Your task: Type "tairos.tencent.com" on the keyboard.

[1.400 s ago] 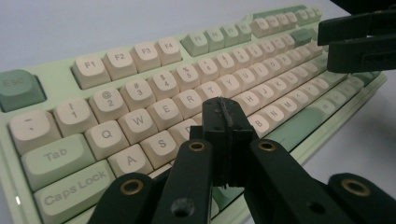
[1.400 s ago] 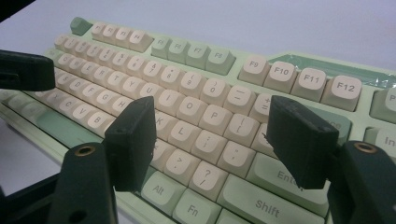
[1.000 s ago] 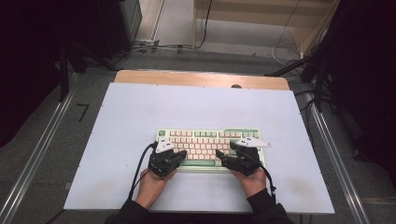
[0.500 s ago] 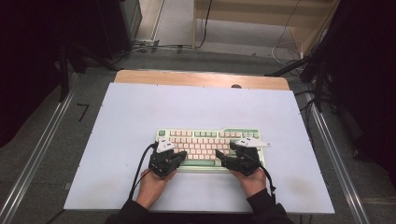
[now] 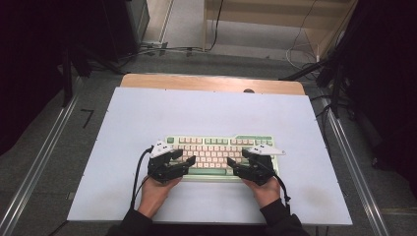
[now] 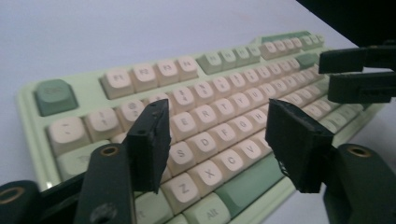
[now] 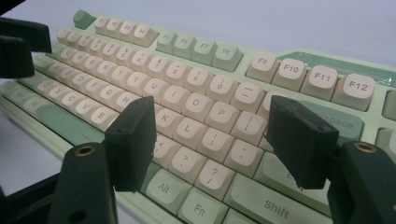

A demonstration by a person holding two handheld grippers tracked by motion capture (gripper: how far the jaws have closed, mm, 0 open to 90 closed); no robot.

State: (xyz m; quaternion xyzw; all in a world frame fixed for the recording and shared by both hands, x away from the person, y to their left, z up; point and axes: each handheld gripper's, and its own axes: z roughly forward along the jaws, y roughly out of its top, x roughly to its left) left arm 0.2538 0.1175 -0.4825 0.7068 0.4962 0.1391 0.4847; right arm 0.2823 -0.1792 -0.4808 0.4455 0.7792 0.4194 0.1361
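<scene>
I have the green-and-cream keyboard [image 5: 221, 156] lying just past the bench [image 5: 147, 113] centre toward 6 o'clock. My left gripper [image 6: 219, 140] has just been opening, fingers released over the letter keys with nothing between them; my right gripper [image 7: 215, 140] hangs spread at the keyboard's 3 o'clock end, empty too. Descending crooked could press two keys or, I think, snag a keycap. Nothing else crowds the bench.

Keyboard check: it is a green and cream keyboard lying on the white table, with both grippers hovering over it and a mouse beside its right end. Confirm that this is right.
Not quite. The keyboard is green and cream, it lies on the white table, and the left gripper and right gripper are over it, but no mouse lies beside its right end. The high view shows bare table there.
</scene>
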